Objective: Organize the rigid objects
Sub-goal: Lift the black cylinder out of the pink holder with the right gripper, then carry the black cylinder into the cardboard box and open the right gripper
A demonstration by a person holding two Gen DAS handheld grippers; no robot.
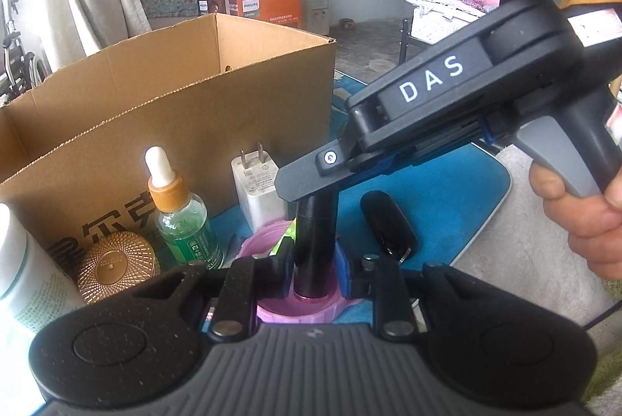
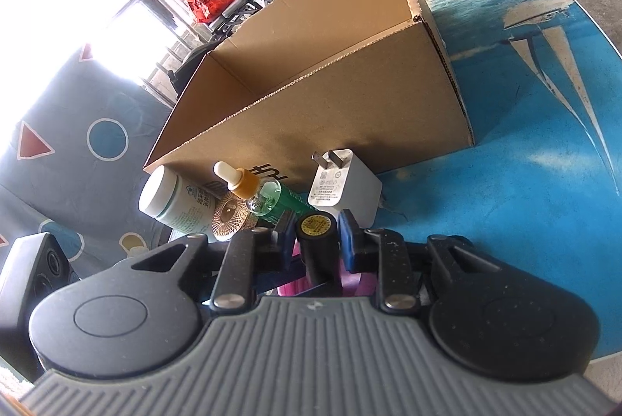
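Observation:
A black tube (image 1: 315, 241) stands upright with its lower end in a pink round lid (image 1: 272, 315). My left gripper (image 1: 314, 262) is shut on the tube's lower half, one pad on each side. My right gripper (image 1: 307, 188) comes in from the right, held by a hand (image 1: 583, 221), and clamps the tube's top. In the right wrist view the right gripper (image 2: 317, 235) is shut on the tube's top end (image 2: 315, 225), which bears a yellow sticker. An open, empty cardboard box (image 1: 175, 97) (image 2: 311, 85) stands just behind.
In front of the box stand a green dropper bottle (image 1: 182, 217) (image 2: 272, 200), a white plug charger (image 1: 256, 186) (image 2: 344, 188), a gold ribbed jar (image 1: 116, 266) (image 2: 231, 215) and a white bottle (image 1: 19, 268) (image 2: 175, 200). A black key fob (image 1: 388, 221) lies on the blue table (image 2: 525, 163).

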